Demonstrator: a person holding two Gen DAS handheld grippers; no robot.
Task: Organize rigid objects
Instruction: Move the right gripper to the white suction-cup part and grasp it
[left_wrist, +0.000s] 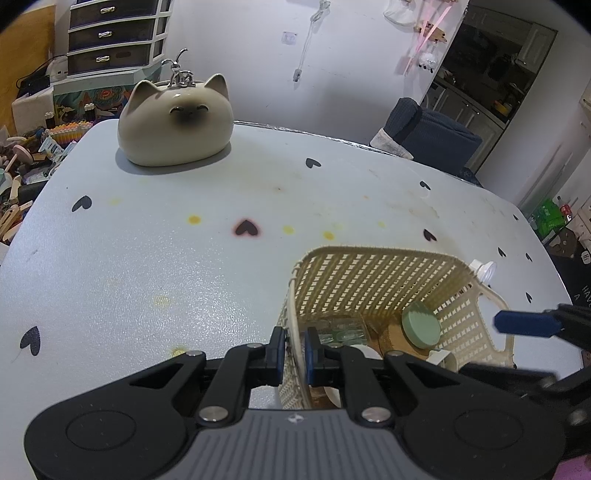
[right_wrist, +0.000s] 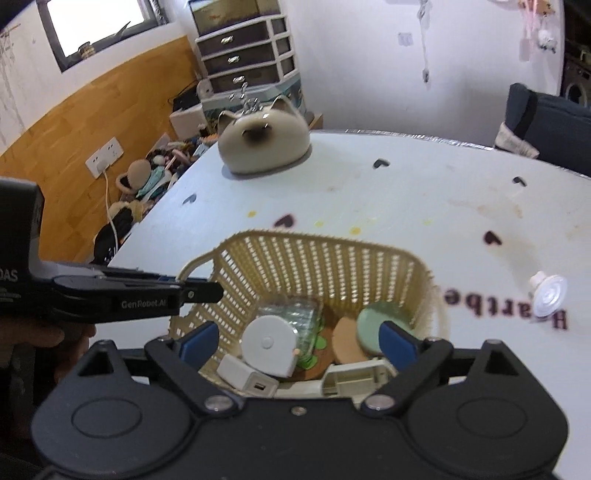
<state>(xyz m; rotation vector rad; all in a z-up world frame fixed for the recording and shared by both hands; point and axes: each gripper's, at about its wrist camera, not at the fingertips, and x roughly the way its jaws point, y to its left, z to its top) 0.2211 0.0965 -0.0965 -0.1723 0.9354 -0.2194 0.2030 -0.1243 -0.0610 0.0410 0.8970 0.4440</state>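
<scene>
**Basket nearly filled, two things left outside**

The left gripper (left_wrist: 294, 353) pinches the basket (left_wrist: 373, 273) rim. The right gripper (right_wrist: 299, 341) hangs wide open and empty above it. Inside lie a white disc (right_wrist: 267, 341), a green disc (right_wrist: 371, 328), a white adapter (right_wrist: 245, 376) and clear packets. The suction cup (right_wrist: 546, 293) and cat figurine (right_wrist: 264, 142) remain on the table (left_wrist: 147, 258), probably next.

White walls (right_wrist: 369, 66), a wooden panel (right_wrist: 74, 155) under a bright window (right_wrist: 99, 22), a drawer unit (right_wrist: 247, 51), a dark doorway (left_wrist: 491, 81).
</scene>
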